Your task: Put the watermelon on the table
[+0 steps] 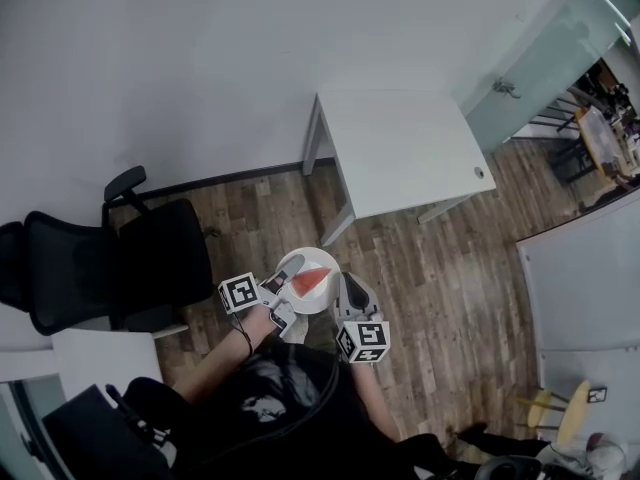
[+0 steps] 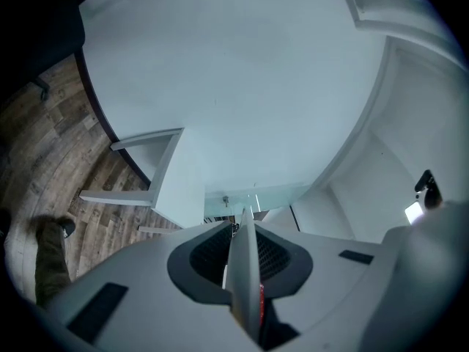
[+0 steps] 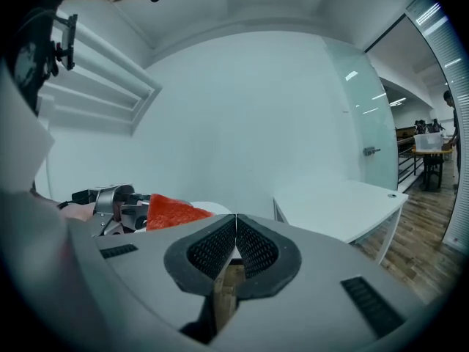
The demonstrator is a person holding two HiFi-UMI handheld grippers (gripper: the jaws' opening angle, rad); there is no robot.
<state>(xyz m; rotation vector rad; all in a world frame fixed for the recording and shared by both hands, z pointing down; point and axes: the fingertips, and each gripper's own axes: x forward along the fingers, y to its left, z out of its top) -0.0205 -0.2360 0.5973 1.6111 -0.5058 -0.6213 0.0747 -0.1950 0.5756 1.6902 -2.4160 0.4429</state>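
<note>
A red watermelon wedge [image 1: 310, 280] lies on a small white plate [image 1: 322, 298], carried above the wooden floor in front of me. My left gripper [image 1: 283, 290] is shut on the plate's left rim; in the left gripper view the plate [image 2: 245, 270] shows edge-on between the pads. My right gripper [image 1: 340, 286] is at the plate's right rim, its jaws closed with a sliver of white rim between them. The right gripper view shows the wedge [image 3: 172, 213] and the plate [image 3: 209, 209] to the left of its jaws. The white table [image 1: 400, 148] stands ahead, against the wall.
A black office chair [image 1: 110, 258] stands at the left, with a low white surface [image 1: 100, 358] beside it. Another white tabletop [image 1: 590, 288] is at the right. A glass door [image 1: 540, 58] is behind the table. Wooden floor [image 1: 450, 288] lies between me and the table.
</note>
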